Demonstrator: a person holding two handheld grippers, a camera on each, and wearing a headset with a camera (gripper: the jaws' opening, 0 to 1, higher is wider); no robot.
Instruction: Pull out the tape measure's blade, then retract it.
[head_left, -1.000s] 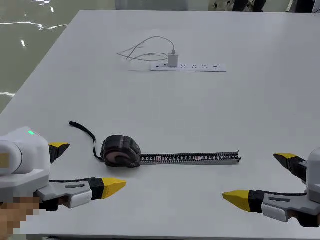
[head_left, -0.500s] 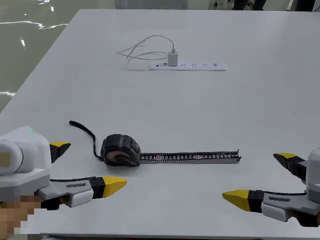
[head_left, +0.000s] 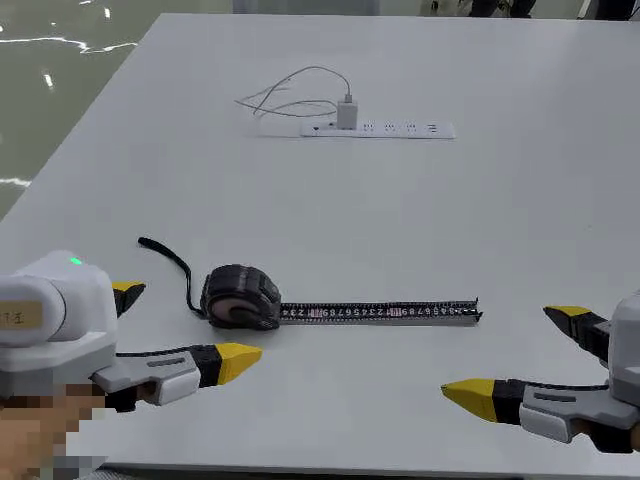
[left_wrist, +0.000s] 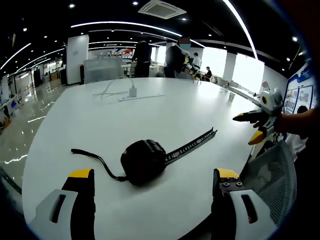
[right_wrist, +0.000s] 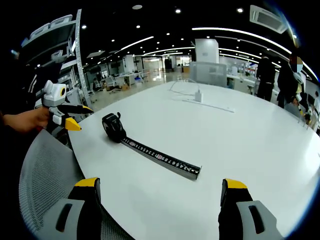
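Tape measure (head_left: 240, 298) lies on table (head_left: 420, 220) toward near edge, case at left, blade (head_left: 380, 313) drawn out flat to right, strap (head_left: 170, 262) trailing far-left. Your left tool (head_left: 195, 322) hovers just near-left of case, jaws spread wide, gripping nothing. Your right tool (head_left: 497, 350) hovers near blade's end, jaws equally wide apart, touching nothing. Both tools angle inward, toward each other.

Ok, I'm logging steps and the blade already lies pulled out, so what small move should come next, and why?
Probably ease the left gripper forward around the case to steady it for retracting. The blade lies extended on the table; the left gripper, open, sits nearest the case, and the right gripper hovers open, touching nothing.
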